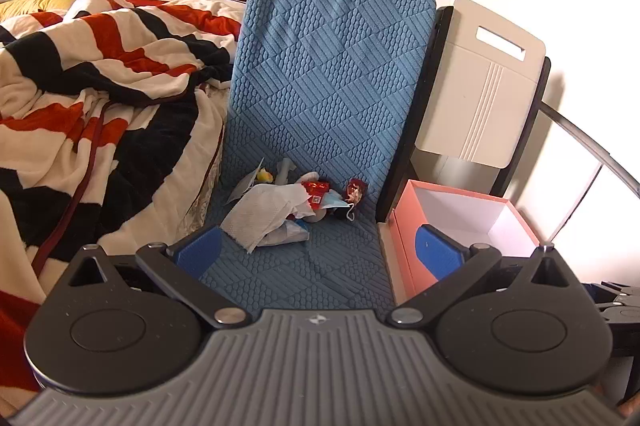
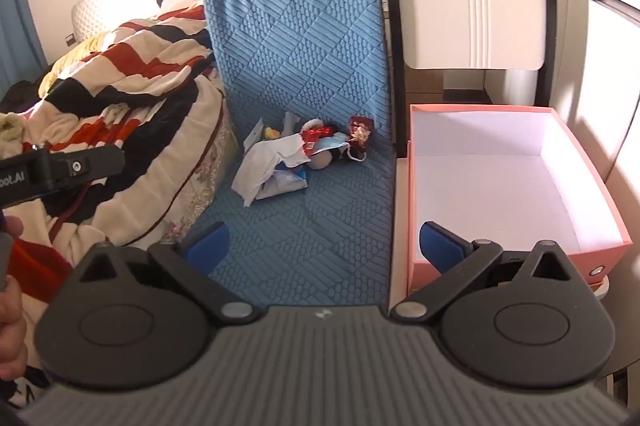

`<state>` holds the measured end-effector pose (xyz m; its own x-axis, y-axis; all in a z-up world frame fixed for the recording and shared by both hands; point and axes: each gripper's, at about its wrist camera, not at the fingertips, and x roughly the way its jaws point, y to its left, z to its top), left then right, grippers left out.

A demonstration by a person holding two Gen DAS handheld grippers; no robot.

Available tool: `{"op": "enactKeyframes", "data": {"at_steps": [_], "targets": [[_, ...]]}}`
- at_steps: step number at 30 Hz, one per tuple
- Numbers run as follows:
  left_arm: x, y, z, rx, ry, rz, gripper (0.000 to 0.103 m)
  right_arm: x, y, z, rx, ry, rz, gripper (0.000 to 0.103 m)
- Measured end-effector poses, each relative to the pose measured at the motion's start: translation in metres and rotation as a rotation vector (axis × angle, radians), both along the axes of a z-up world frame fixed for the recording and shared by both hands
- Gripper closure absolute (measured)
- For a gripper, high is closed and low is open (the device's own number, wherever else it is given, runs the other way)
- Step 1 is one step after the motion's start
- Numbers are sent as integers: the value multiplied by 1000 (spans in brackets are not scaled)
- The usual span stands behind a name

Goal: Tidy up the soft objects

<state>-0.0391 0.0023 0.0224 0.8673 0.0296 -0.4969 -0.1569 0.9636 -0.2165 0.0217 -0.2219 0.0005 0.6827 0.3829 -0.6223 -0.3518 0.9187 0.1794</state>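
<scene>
Both grippers hang above the near end of a blue textured mat (image 1: 332,66), tilted downward toward it, with nothing between their blue pads. The left gripper (image 1: 320,252) has its jaws spread wide apart and empty; its right pad sits in front of the pink box (image 1: 408,226), though whether it touches the wall cannot be told. The right gripper (image 2: 325,244) is likewise wide open and empty, its right pad overlapping the near edge of the same pink box (image 2: 520,258) in the picture.

The soft objects lie in a small heap where the mat bends upward: a crumpled white tissue (image 1: 264,214) in front, a light blue face mask (image 1: 334,202) with its ear loop trailing, a red packet (image 1: 316,188) on top, a dark red wrapper (image 1: 356,191) standing just to the right, and a small yellow item (image 1: 266,175) behind. A pale rounded thing under the mask is largely covered and hard to identify, as are the clear plastic pieces at the back.

The box stands just right of the mat, open, with a white interior. A striped blanket (image 1: 100,86) covers the bed to the left. At the left edge of the right wrist view, part of the other gripper's black body (image 2: 60,166) and part of a hand (image 2: 12,326) are cut off by the frame.
</scene>
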Motion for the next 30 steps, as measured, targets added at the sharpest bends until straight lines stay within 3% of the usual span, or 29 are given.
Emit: {"op": "enactKeyframes", "data": {"at_steps": [8,30], "targets": [[2,-1,-6,-3,32,16,0,3,-3,2,-8,-6,4,0],[3,-10,8,11,0,10,0,8,-17,4,4,2,-10,0]]}}
